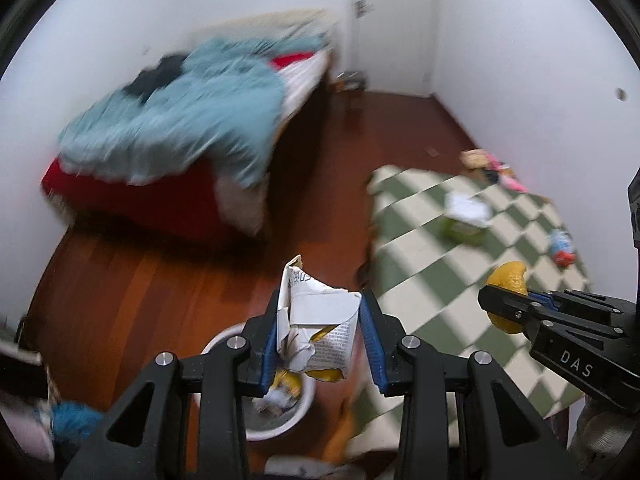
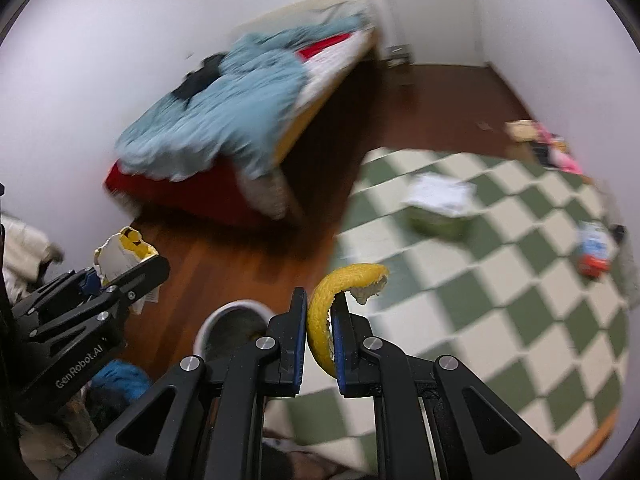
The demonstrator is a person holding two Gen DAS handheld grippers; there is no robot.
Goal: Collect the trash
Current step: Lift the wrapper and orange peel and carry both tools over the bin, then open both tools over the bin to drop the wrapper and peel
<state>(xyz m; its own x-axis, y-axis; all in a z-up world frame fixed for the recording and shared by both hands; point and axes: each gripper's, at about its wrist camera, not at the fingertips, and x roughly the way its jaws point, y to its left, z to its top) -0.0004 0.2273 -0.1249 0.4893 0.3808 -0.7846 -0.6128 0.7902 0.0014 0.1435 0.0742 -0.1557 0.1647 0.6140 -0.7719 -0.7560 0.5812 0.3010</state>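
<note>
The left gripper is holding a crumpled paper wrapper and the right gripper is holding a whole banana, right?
Not quite. The left gripper does hold a crumpled paper wrapper, but the right gripper is holding a curled piece of yellow peel, not a whole banana. The right wrist view shows its pale, torn inner side and nothing inside it.

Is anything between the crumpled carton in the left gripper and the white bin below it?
Nothing visible. The crumpled carton, clamped in the left gripper, hangs right above the open white bin, which already holds some trash.
</note>
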